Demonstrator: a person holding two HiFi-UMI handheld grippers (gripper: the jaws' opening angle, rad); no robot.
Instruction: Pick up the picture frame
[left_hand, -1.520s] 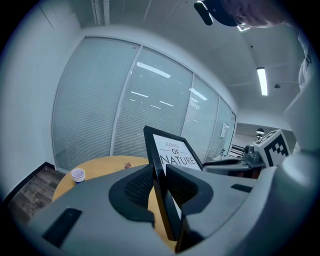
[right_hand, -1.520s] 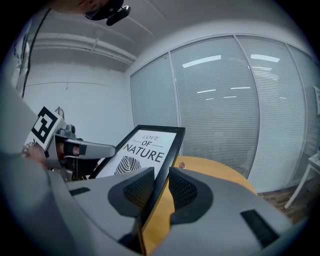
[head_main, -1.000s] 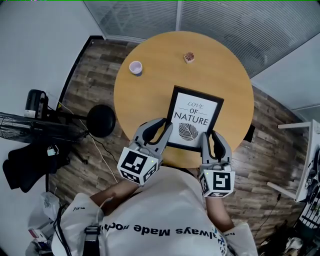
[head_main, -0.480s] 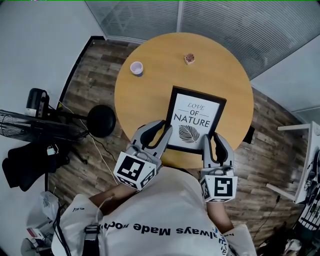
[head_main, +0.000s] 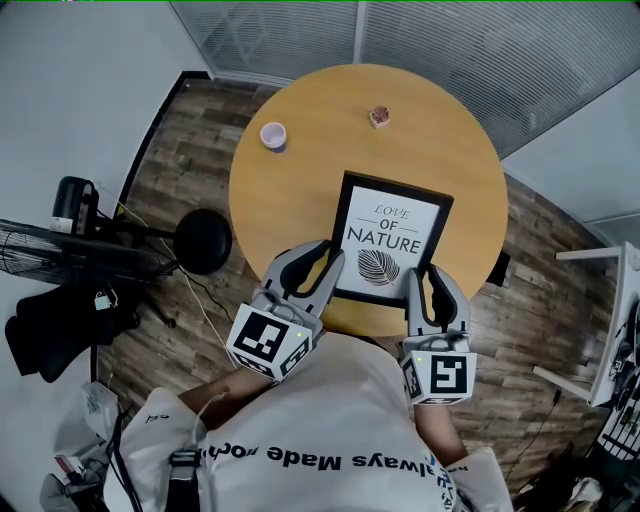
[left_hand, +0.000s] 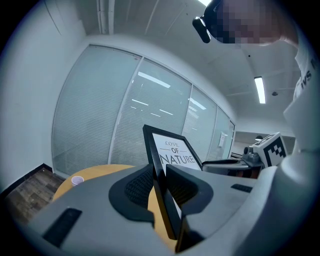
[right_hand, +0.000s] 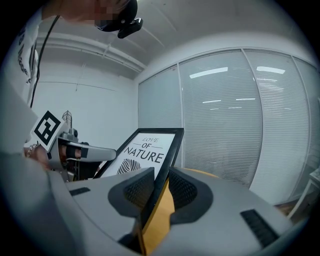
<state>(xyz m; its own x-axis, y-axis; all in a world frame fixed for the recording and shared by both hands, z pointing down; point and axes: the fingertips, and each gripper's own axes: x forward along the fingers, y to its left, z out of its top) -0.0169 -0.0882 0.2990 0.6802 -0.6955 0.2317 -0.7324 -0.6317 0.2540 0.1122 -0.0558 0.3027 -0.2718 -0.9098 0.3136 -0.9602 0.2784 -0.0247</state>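
We hold the picture frame (head_main: 392, 238) at the near edge of the round worktop (head_main: 290, 195), one gripper at each of its near corners. Our left gripper (head_main: 318, 264) has its jaws clamped on the frame's left rim, and our right gripper (head_main: 430, 284) on its right rim. A small cup (head_main: 272, 134) stands near the far left edge, well apart.
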